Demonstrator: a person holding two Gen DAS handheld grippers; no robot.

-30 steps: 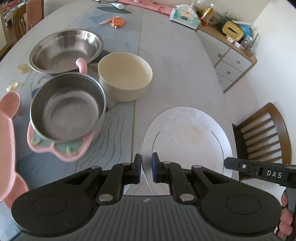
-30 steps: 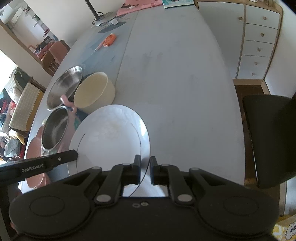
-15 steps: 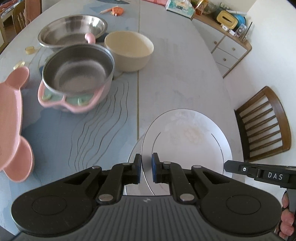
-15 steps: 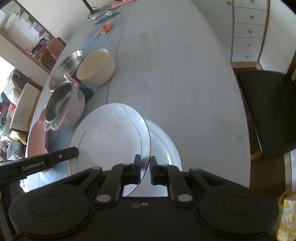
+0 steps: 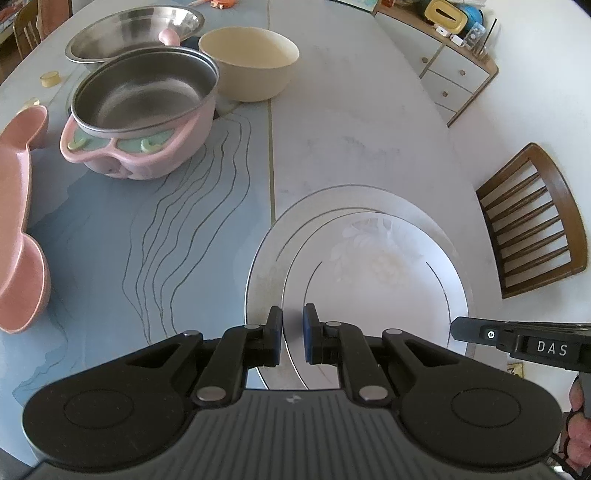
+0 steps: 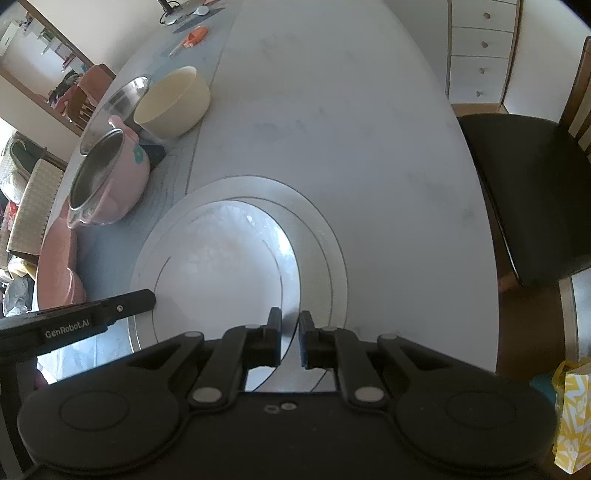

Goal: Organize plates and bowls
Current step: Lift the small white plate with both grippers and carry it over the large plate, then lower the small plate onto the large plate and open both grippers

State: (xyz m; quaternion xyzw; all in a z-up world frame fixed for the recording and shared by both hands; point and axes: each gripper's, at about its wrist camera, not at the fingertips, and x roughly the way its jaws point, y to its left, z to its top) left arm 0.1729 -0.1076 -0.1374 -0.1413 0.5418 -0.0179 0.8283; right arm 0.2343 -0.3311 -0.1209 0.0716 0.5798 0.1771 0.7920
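A white plate (image 5: 376, 280) with a thin dark ring and a faint flower print is held by its rim at both sides. My left gripper (image 5: 292, 332) is shut on its near-left edge. My right gripper (image 6: 290, 336) is shut on the opposite edge, and its tip shows in the left wrist view (image 5: 517, 339). The held plate (image 6: 221, 273) lies low over a larger white plate (image 5: 266, 258) on the table (image 5: 351, 129), whose rim (image 6: 325, 240) shows around it. I cannot tell whether the two plates touch.
Behind stand a pink pot with a steel insert (image 5: 144, 107), a cream bowl (image 5: 251, 62) and a wide steel bowl (image 5: 133, 33). A pink mouse-shaped tray (image 5: 18, 221) lies at the left. A wooden chair (image 5: 535, 221) and a drawer cabinet (image 5: 454, 74) flank the table.
Both grippers have carried the plate nearer and lower. The larger plate has come into view under it, and the pot and bowls now sit farther away.
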